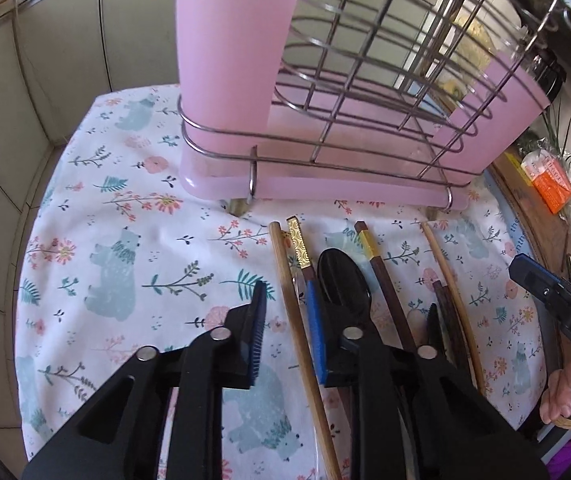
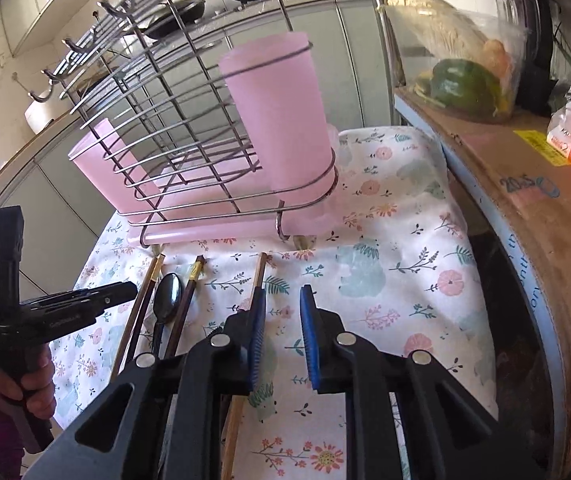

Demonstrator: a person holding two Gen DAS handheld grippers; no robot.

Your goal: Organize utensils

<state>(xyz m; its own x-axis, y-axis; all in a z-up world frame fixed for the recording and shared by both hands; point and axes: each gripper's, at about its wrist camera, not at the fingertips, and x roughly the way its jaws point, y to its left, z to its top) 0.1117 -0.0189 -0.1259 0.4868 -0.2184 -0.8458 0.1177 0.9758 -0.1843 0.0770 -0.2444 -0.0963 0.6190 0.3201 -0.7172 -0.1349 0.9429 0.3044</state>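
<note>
- Laid out on the floral cloth (image 1: 125,208), just in front of the wire rack (image 1: 365,92), the utensils sit in a loose row with their ends pointing toward the rack.
- Nearest the rack's front foot lies a pale wooden chopstick (image 1: 289,304); beside it, a chopstick with a gold patterned end (image 1: 299,246), then a glossy black spoon (image 1: 343,280), bowl toward the rack.
- Past the spoon come a dark chopstick with a yellow band (image 1: 381,276) and, farthest out, another pale chopstick (image 1: 445,280).
- The rack holds two frosted pink cups (image 2: 281,120), one at each end, over a pink drip tray (image 1: 325,188).
- The left gripper (image 1: 287,320) tilts down at the cloth in front of the rack, its jaws partly apart and astride the pale wooden chopstick; the blue pads (image 1: 315,332) do not visibly press on it.
- The right gripper (image 2: 283,332) also angles down, at the far end of the row, jaws partly apart over bare cloth, one pad just beside a pale chopstick (image 2: 259,276); it holds nothing.
- A hand (image 2: 33,384) in a purple sleeve wraps the left gripper's handle.
</note>
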